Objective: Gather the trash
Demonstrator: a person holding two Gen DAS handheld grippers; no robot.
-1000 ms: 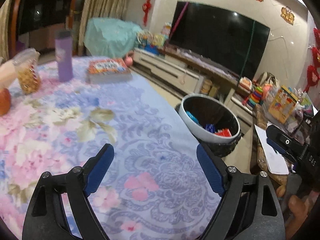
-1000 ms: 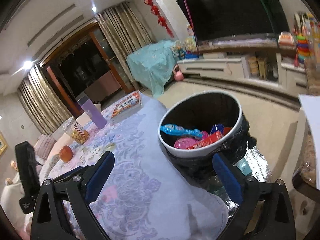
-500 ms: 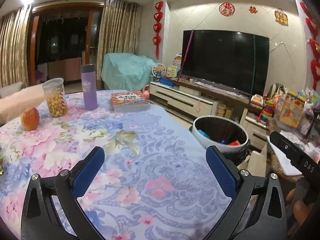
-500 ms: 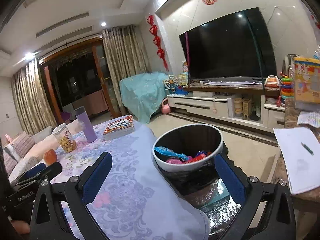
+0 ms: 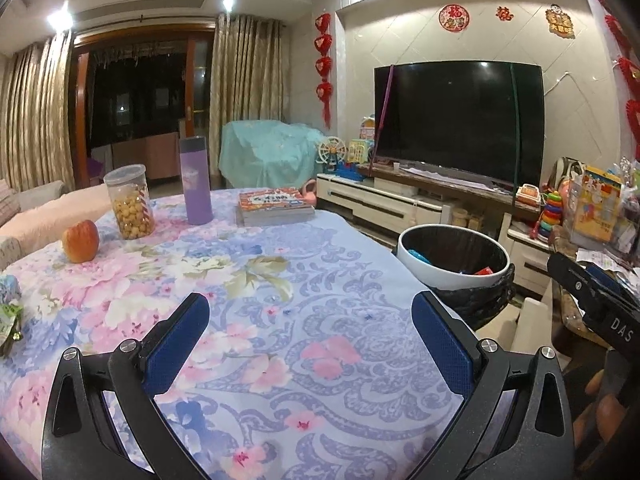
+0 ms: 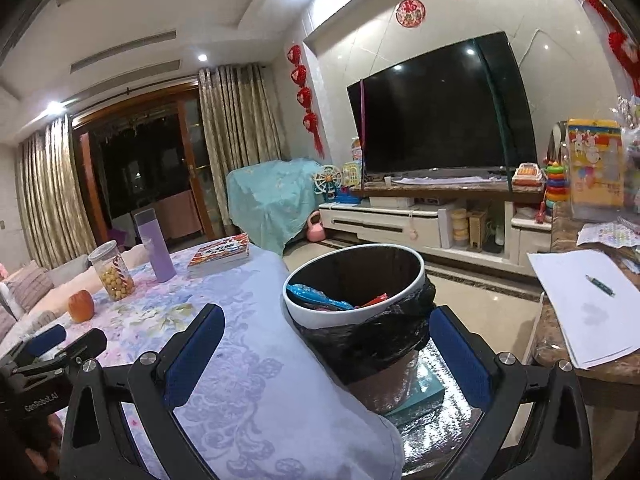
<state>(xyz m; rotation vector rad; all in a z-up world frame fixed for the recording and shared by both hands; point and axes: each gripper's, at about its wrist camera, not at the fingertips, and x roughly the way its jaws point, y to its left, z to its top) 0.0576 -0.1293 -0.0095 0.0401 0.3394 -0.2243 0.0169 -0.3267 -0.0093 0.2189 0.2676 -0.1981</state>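
A white-rimmed trash bin (image 5: 454, 256) (image 6: 354, 280) with a black liner stands on the floor just past the table's right edge; blue and red wrappers (image 6: 320, 298) lie inside it. My left gripper (image 5: 310, 332) hovers over the flowered tablecloth (image 5: 248, 280), jaws wide, nothing between them. My right gripper (image 6: 326, 344) is open and empty too, held before the bin at the table's corner. A green-and-white wrapper (image 5: 8, 316) lies at the table's far left edge, partly cut off.
On the table stand an apple (image 5: 80, 241), a jar of snacks (image 5: 129, 202), a purple flask (image 5: 195, 186) and a stack of books (image 5: 274, 206). A desk with paper and a pen (image 6: 584, 300) is on the right. The TV cabinet (image 6: 420, 220) runs along the far wall.
Both views have tilted up and pulled back from the bin, so more of the room shows. The left jaws widened early on; the wrapper at the table's left edge has come into view.
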